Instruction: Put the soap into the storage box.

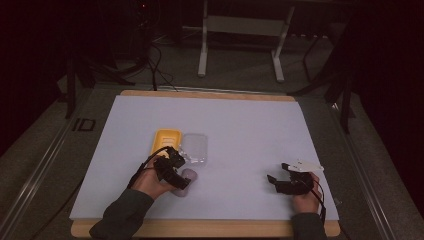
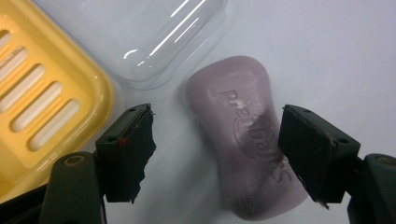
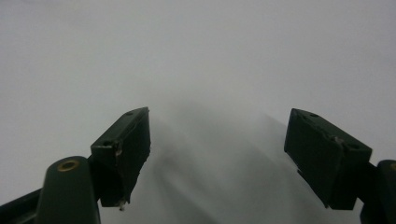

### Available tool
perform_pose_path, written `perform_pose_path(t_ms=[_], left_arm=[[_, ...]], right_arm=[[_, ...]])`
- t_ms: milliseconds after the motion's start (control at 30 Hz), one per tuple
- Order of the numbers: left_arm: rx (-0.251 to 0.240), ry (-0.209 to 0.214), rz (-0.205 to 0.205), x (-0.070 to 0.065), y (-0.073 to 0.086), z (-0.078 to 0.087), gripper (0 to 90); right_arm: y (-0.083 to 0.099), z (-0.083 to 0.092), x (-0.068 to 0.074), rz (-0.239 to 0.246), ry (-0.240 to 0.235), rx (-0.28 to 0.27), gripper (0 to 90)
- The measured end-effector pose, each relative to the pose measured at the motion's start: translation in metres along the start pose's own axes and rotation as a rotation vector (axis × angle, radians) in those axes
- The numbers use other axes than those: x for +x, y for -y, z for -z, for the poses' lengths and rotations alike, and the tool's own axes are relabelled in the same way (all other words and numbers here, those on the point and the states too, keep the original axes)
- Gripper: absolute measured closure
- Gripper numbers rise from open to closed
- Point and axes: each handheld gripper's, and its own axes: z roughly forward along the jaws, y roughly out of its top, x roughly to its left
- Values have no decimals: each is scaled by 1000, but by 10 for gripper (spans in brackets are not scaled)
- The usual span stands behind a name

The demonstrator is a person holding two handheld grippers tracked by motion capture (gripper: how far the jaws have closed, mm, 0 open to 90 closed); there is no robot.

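Black rubber-faced jaws of the left gripper (image 2: 217,156) fill the bottom of the left gripper view, spread wide with nothing clamped. Between them lies the pale mauve, oval bar of soap (image 2: 245,140), embossed with lettering, flat on the white table cover (image 2: 327,56). The soap sits off-centre in the gap: its right flank is close against the right pad or just touching it, while the left pad stands clear with bare cover between.

Just beyond the soap is the clear plastic lid (image 2: 140,37) of a soap box, and beside that, on the left of this view, the yellow slotted plastic soap tray (image 2: 42,98). From the high view, the left gripper (image 1: 172,167) hovers over the soap (image 1: 189,175) directly in front of the yellow tray (image 1: 166,140) and clear lid (image 1: 195,147).

Judging by this, the step in hand is taking hold of the soap. To do it well, the gripper should shift sideways until the bar is centred, come low so the pads meet the sides at mid-height, and close gently across the narrow width; a hard squeeze on a smooth rounded bar could make it squirt out.

Well apart on the right, the right gripper (image 1: 287,182) rests low over bare cover, its jaws likewise wide and empty.
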Motion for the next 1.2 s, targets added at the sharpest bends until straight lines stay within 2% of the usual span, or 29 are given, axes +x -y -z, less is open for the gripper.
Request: perform_pose_path(t_ms=[267,600,800,1033,1200], left_arm=[[27,17,4,-5,-4,-6,286],[70,25,-11,-10,-6,-19,289],[96,49,-11,-7,-6,-25,322],[148,63,-88,-7,-7,-25,452],[171,65,-92,-5,-11,-26,479]], right_arm=[[0,0,0,1,0,-1,222],[0,0,0,1,1,0,222],[0,0,0,2,1,1,222],[0,0,1,4,3,3,222],[0,-1,1,7,3,5,222]])
